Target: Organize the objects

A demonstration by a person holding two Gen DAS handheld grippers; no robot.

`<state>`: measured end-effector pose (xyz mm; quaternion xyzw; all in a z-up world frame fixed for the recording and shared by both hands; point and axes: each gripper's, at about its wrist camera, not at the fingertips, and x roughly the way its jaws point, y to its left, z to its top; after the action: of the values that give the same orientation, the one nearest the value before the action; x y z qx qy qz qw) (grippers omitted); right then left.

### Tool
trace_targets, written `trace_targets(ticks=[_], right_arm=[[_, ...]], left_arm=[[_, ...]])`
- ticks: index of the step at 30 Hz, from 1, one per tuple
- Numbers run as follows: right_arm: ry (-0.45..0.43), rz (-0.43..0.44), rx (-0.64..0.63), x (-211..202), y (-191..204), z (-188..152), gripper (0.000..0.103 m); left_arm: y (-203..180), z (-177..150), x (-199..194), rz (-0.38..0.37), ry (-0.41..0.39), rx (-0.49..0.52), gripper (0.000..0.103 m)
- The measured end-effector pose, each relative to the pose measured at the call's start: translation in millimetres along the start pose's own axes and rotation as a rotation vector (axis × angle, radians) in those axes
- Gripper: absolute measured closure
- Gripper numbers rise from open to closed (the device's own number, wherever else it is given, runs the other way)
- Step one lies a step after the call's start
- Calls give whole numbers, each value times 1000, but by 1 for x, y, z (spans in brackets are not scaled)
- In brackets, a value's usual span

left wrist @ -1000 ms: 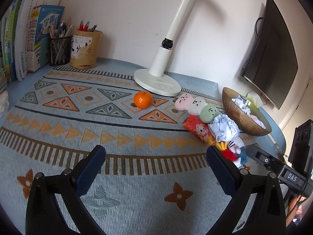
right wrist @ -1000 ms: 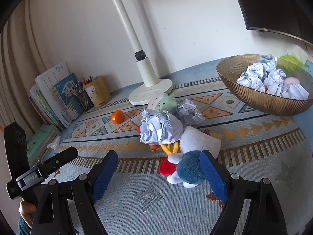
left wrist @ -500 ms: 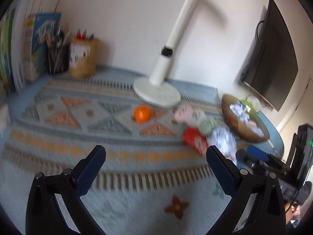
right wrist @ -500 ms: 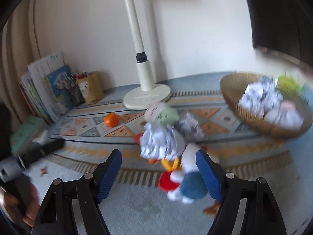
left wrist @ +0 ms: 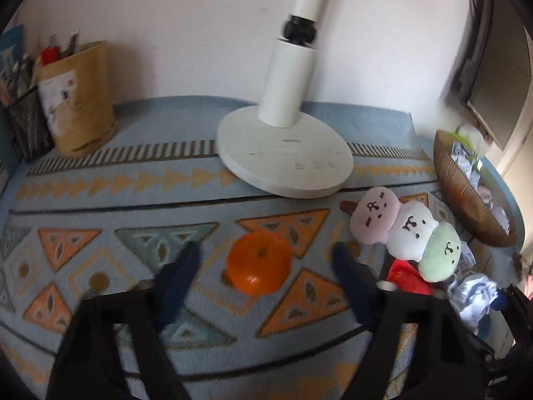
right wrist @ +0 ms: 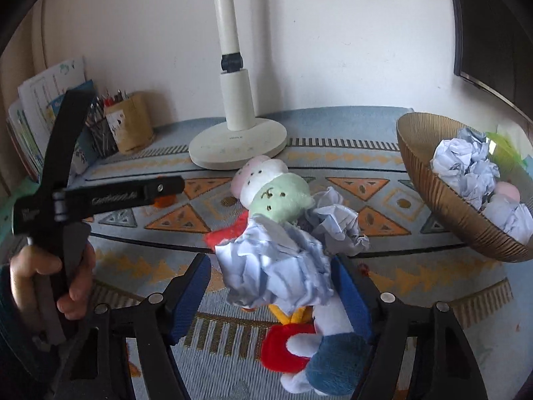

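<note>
Moved in since the earlier frame: left gripper (left wrist: 266, 260), from well back on the worktop (left wrist: 133, 126) to straddling the orange (left wrist: 258, 261); fingers (left wrist: 180, 276) narrowed from wide and were closing, orange between them, not yet pressed. Likewise right gripper (right wrist: 271, 286), brought forward around the paper ball (right wrist: 276, 270), fingers closing, pads just beside the paper, contact uncertain. Judged as two grasps about to land, likely bound for the bowl (right wrist: 443, 200) at right, already holding crumpled paper. Orange round, no long axis, stem dimple facing up. Paper ball lumpy, no clear axis, lying on the duck toy (right wrist: 319, 360). Dango plush (left wrist: 406, 230) long axis running diagonally, pink end nearest the lamp (left wrist: 286, 153).
</note>
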<state>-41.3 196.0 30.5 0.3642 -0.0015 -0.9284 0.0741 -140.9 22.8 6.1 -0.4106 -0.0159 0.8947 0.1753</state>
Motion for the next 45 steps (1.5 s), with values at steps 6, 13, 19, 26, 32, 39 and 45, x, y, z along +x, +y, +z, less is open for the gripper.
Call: trace_targets(ticks=[6,13,19,26,32,39,45], right_arm=[[-33,-16,22,-4,-4,-1,51],[-99,118,60,-40,-6,-10,50],[-50,171,-15,-64,14,-45,48],[65,163,-27,-54,25,-67,44],[72,202,5,-51,19,-70,33],[94,214,22,-48,18,-71,33],[116,261,37,-47,22,-73,29]], left_arm=[[-8,-4,0,1,-17,42,67],[-33,-30,-55,-44,-90,77,67],[-43,-91,-102,-73,-61,-14,67],[-42,-133,-121,16,-77,-92,67],[-50,-135,-118,22,-78,-40,67],[-54,-136,-118,41,-82,-17,67],[-54,-136,-119,30,-86,-12,67]])
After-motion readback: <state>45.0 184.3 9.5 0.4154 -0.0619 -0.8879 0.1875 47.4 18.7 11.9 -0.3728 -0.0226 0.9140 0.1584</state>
